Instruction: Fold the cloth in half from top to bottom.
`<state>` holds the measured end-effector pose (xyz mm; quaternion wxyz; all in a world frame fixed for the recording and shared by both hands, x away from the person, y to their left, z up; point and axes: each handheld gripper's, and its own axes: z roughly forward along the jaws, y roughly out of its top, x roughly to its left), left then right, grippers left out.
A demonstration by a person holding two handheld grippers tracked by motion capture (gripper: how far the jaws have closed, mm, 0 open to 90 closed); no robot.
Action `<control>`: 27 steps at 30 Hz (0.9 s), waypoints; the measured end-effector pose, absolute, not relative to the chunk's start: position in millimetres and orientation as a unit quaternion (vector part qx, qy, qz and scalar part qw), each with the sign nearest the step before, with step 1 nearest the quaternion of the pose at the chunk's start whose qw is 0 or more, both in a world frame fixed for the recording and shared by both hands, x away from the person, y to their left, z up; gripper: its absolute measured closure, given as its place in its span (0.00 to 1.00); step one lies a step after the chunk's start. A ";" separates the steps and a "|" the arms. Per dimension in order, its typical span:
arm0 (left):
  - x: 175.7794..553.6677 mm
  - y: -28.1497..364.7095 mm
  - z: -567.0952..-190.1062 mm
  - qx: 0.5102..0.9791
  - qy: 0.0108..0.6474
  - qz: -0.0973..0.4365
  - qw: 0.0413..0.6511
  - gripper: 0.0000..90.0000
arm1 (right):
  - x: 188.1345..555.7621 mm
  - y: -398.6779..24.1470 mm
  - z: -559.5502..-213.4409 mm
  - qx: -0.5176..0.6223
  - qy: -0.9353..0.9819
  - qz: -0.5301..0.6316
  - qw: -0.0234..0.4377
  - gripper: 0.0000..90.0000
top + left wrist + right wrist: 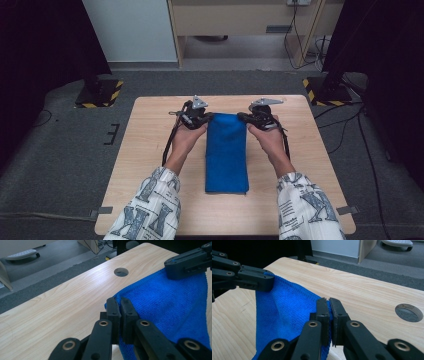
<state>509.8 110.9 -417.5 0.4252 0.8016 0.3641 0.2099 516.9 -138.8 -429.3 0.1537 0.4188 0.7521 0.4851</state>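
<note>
A: High view first, quick. Blue cloth (226,152) lies folded into a long strip down the middle of the table (145,150), near end close to the person's edge, far end up between the 2 hands.

B: Grippers?

A: Left hand-held gripper (206,119) is clamped on the far left corner of the cloth. Right hand-held gripper (243,117) is clamped on the far right corner. Both come at it from the sides, tips pointing toward each other.

B: Confirmed close up?

A: Yes. Left gripper view: its 2 black jaws are pressed together with the blue corner (117,298) pinched between them, and the other hand-held gripper (172,267) sits across the cloth on the opposite corner. Right gripper view is the mirror: jaws closed on a blue edge (328,305), left one (270,280) biting the far corner.

B: Cloth lifted?

A: The far edge looks slightly raised between the 2 grips; the rest lies flat on the wood.

B: Anything else?

A: Round hole (121,272) in the table beyond the cloth. Patterned sleeves (150,210) at the bottom. Done.
</note>
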 end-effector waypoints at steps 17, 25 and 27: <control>489.5 110.0 -414.7 0.805 0.359 0.212 0.423 0.96 | 498.7 -142.5 -434.4 0.403 0.758 0.491 0.148 0.96; 478.6 109.5 -415.8 0.807 0.356 0.217 0.418 0.96 | 490.5 -145.9 -439.6 0.388 0.760 0.503 0.140 0.96; 476.3 110.6 -417.2 0.807 0.357 0.216 0.418 0.96 | 487.5 -146.2 -442.6 0.385 0.761 0.505 0.136 0.96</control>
